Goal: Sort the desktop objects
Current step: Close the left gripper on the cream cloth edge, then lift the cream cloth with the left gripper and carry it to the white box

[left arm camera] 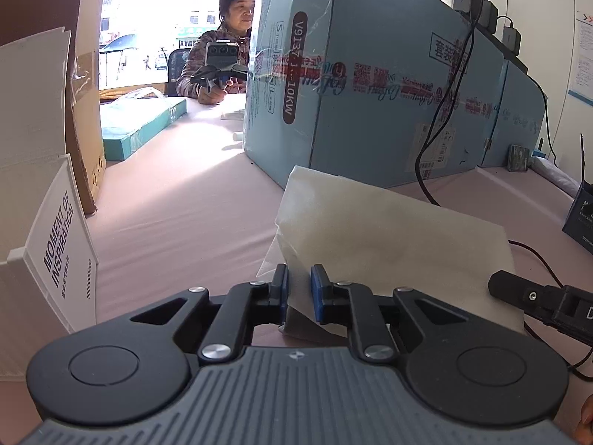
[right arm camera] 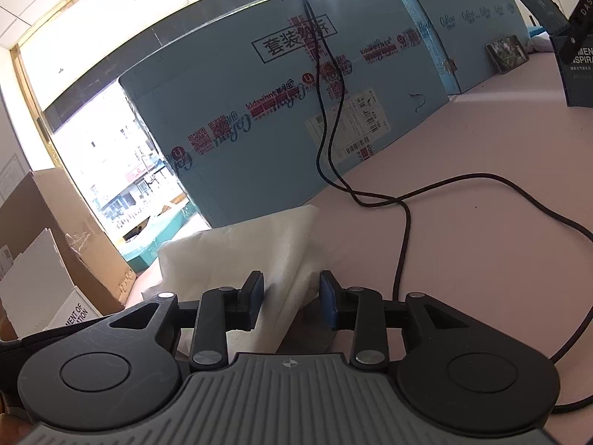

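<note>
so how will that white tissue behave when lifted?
Probably floppy: the white tissue is thin, creased and folds over itself between the left gripper. Likely very light, and may tear if the right gripper pulls against it.

Left gripper (left arm camera: 299,284) jaws nearly closed, pinching something thin; right gripper (right arm camera: 292,298) jaws stand apart.

Daylight floods in from the window (left arm camera: 148,18) ahead of me, blown out to white glare in both views. The blue carton (left arm camera: 370,92) faces me in shade, tape glinting. My fisheye lenses bend straight edges and darken the corners. The pink surface (right arm camera: 481,222) is evenly lit, soft shadows only.
</note>
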Motion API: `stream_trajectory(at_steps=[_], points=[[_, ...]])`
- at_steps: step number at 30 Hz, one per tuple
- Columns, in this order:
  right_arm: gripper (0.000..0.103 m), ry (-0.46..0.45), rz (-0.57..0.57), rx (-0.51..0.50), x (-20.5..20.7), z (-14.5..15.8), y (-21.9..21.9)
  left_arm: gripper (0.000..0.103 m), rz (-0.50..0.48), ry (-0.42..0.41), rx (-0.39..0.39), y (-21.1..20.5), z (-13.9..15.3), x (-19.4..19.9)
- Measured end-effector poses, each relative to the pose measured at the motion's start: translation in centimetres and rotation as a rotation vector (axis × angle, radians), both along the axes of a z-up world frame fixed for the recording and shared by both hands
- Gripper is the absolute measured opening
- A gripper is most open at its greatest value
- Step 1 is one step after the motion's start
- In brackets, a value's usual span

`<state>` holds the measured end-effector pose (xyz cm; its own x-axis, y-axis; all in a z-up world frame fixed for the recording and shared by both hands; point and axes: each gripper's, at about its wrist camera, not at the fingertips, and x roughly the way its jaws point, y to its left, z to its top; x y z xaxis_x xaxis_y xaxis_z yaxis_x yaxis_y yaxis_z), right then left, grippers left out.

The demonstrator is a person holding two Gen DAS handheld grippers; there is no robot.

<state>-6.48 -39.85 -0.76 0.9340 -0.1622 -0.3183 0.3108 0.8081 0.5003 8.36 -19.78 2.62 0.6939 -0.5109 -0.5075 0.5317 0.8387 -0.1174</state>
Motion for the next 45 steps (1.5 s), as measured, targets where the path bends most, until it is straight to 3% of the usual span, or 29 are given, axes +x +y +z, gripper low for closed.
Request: stream_trajectory(at_steps=[7, 21, 27, 35, 45], points=[[0.012, -0.018, 0.036, -0.051, -0.1, 0.4, 0.7, 0.011, 0.013, -0.027, -0.012, 0.2, 0.3, -0.5], [0.009, -0.102, 0.043, -0.114, -1.3, 1.5, 1.4, 0.008, 0.034, -0.098, -0.027, 0.0, 1.7, -2.2], [0.009, -0.169, 0.071, -0.166, -2.5, 2.7, 2.7, 0.007, 0.071, -0.166, -0.009, 0.5, 2.3, -4.3], [0.009, -0.233, 0.145, -0.165, -3.2, 4.5, 5.2, 0.007, 0.106, -0.209, -0.044, 5.0, 4.0, -6.5], [0.008, -0.278, 0.301, -0.236, -1.3, 7.5, 13.2, 0.007, 0.252, -0.257, -0.054, 13.8, 5.5, -7.7]])
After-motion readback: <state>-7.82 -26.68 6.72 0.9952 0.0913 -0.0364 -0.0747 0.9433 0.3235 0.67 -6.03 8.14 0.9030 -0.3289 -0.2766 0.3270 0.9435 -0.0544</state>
